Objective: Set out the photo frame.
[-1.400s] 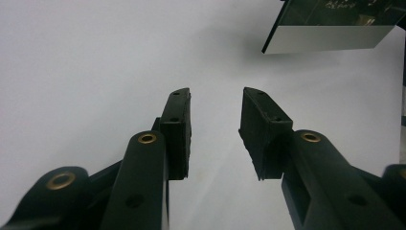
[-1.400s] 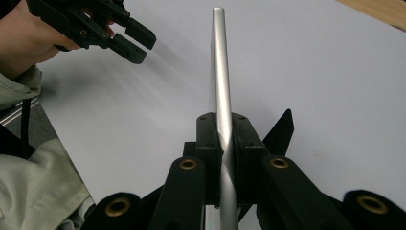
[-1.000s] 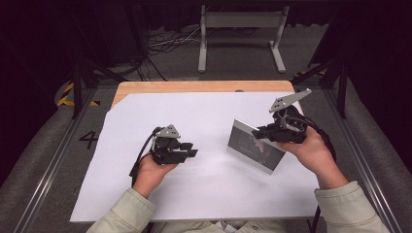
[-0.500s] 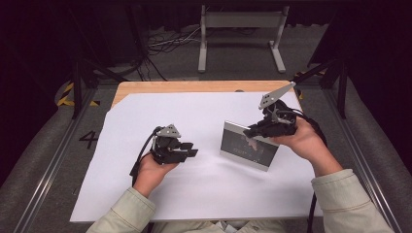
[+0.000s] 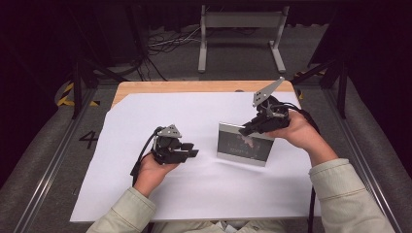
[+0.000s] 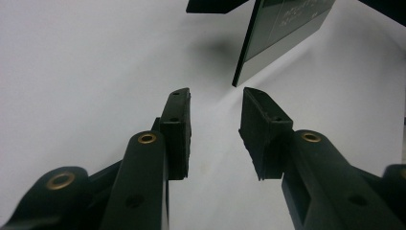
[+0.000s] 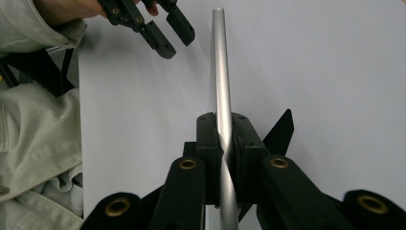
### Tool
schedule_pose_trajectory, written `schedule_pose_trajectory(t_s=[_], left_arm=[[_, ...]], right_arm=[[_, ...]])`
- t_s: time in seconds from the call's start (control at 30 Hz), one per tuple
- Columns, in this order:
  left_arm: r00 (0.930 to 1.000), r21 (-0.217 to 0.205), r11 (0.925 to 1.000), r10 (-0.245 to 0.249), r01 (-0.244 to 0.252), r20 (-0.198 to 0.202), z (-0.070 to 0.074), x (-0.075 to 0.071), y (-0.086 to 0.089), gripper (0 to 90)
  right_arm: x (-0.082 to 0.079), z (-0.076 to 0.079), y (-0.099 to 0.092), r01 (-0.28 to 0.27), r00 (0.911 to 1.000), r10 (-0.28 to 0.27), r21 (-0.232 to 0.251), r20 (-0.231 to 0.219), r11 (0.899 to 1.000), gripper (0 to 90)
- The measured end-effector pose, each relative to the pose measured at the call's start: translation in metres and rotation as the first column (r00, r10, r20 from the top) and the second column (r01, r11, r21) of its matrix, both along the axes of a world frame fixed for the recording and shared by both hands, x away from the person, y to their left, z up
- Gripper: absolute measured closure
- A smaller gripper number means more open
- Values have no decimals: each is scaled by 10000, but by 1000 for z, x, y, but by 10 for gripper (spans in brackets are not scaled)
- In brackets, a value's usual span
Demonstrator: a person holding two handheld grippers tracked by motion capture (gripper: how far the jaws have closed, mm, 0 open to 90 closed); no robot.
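A: Right gripper [image 5: 252,127] – fingers clamped on the top edge of the case [image 5: 244,145], thin edge pinched between the pads [image 7: 209,143].

B: And the case itself?

A: Upright on the white sheet [image 5: 145,116], right of centre on the counter [image 5: 194,86]; lower edge apparently at the sheet, slightly tilted. Hard to tell whether fully resting or just lifted.

B: Left gripper [image 5: 189,151]?

A: Fingers apart, nothing between them – pointing toward the case from just beside it, near edge [image 6: 244,57] ahead of the tips.

B: Done so far, then?

A: Probably the pick-up and standing on edge. Left to do, at a guess: a second grip from the left – perhaps to open or pass over.
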State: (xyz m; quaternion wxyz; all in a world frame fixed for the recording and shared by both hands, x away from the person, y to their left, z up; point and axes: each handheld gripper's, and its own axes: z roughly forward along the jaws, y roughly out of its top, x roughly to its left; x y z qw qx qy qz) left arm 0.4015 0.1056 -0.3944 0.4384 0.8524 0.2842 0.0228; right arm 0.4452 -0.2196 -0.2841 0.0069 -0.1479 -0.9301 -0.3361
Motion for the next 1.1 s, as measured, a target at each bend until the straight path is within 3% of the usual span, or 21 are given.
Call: schedule_pose_trajectory(t_s=[0.4, 0.6, 0.73, 0.83, 1.1], left_arm=[[10000, 2, 10000, 5, -5, -15, -1, 0, 0, 641], [10000, 5, 10000, 21, -21, -58, -1, 0, 0, 641], [10000, 14, 10000, 20, -20, -55, -1, -1, 0, 642], [10000, 10, 10000, 26, -26, -74, -1, -1, 1, 642], [10000, 28, 10000, 14, -14, -79, -2, 0, 0, 641]], right_arm=[[12, -12, 6, -1140, 9933, 1138, -90, -206, 9934, 836], [15, -15, 6, -1647, 9856, 1650, 117, -363, 9863, 836], [15, -18, 10, -2168, 9747, 2173, 156, -515, 9761, 836], [16, -21, 11, -2285, 9717, 2287, 89, -591, 9735, 836], [21, -24, 6, -2118, 9755, 2119, 74, -592, 9773, 823]])
